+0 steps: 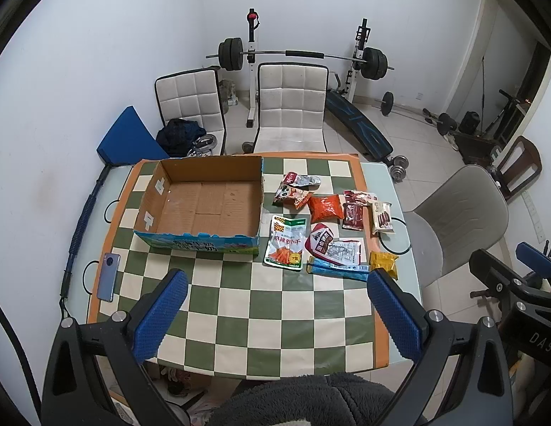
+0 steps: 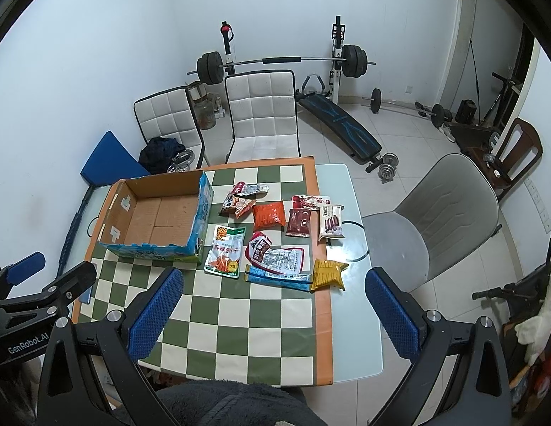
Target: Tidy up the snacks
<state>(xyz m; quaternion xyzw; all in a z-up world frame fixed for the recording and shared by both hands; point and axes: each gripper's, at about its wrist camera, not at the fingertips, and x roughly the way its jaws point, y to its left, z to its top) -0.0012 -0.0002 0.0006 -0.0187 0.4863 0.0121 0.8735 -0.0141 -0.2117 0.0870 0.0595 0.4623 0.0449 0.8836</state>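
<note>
Both tongs, left (image 1: pixel 275 305) and right (image 2: pixel 273 301), gape empty; the snack packets (image 2: pixel 275 234) lie ahead, right of the cardboard box (image 2: pixel 158 213), nearer the right.

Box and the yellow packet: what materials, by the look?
Box: corrugated cardboard by the look, matte brown inside with fold creases and tape patches, glossy blue print outside. Yellow packet: probably plastic or foil film, shiny, with crimped ends; which of the two I cannot tell.

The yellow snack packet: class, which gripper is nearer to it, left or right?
Right. The yellow packet lies just ahead of the right gripper, between its open fingers. The left gripper sits further left, facing the cardboard box, with the packet beyond its right finger.
</note>
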